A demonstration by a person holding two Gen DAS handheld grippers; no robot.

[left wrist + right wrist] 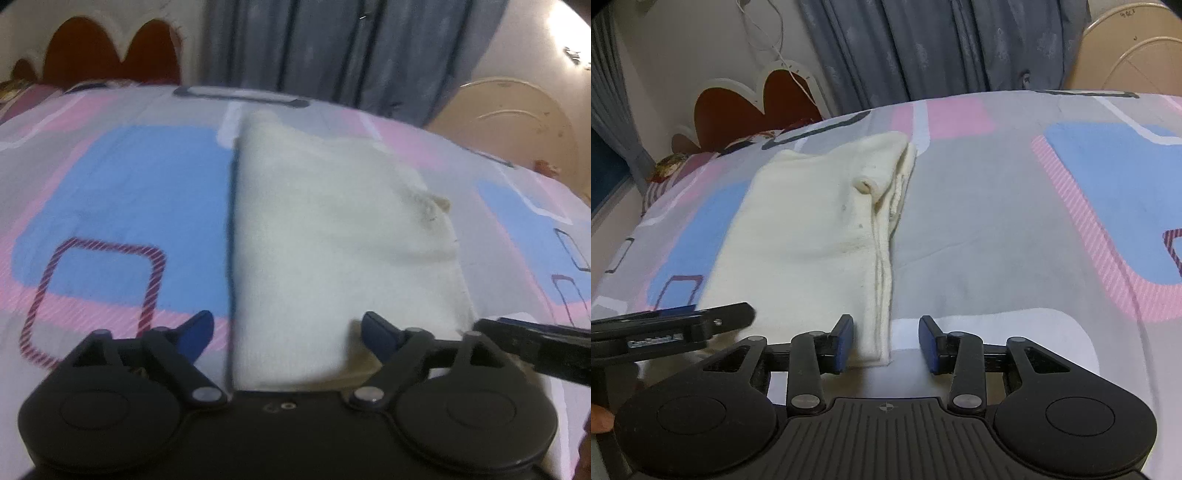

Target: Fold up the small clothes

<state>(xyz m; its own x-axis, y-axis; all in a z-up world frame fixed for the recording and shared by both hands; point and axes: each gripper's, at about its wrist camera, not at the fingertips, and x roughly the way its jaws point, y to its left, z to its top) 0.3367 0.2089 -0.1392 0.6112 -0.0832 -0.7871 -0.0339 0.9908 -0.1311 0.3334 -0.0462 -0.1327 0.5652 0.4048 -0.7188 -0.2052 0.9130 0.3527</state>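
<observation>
Low in both pictures: my two grippers are showing at the bottom edge, and the cloth is lying just past them.
Where the cloth is: the white cloth (332,240) is lying folded on the bedsheet (110,192), in the middle of the left view and a bit left of middle in the right view.
Left jaws: my left gripper (288,332) is standing wide and released, pinching nothing; the near end of the cloth is sitting between the blue pads without touching them.
Right jaws: my right gripper (886,343) is partly apart and not squeezing; the near right corner of the cloth is lying in the gap, and I am thinking the pads are not pressing it.
Step I am doing: I am guessing one fold is done and I am getting ready for the next one.
Doing it well: I should be grabbing both near corners low and evenly, lifting together, and laying the edges neatly on top.
Watching out: the layers on the right edge are looking loose, so they could be slipping apart.
Hard to see: the left view is blurry, the nearest cloth edge is hiding behind my gripper, and a small lump on the cloth is too unclear to name.
</observation>
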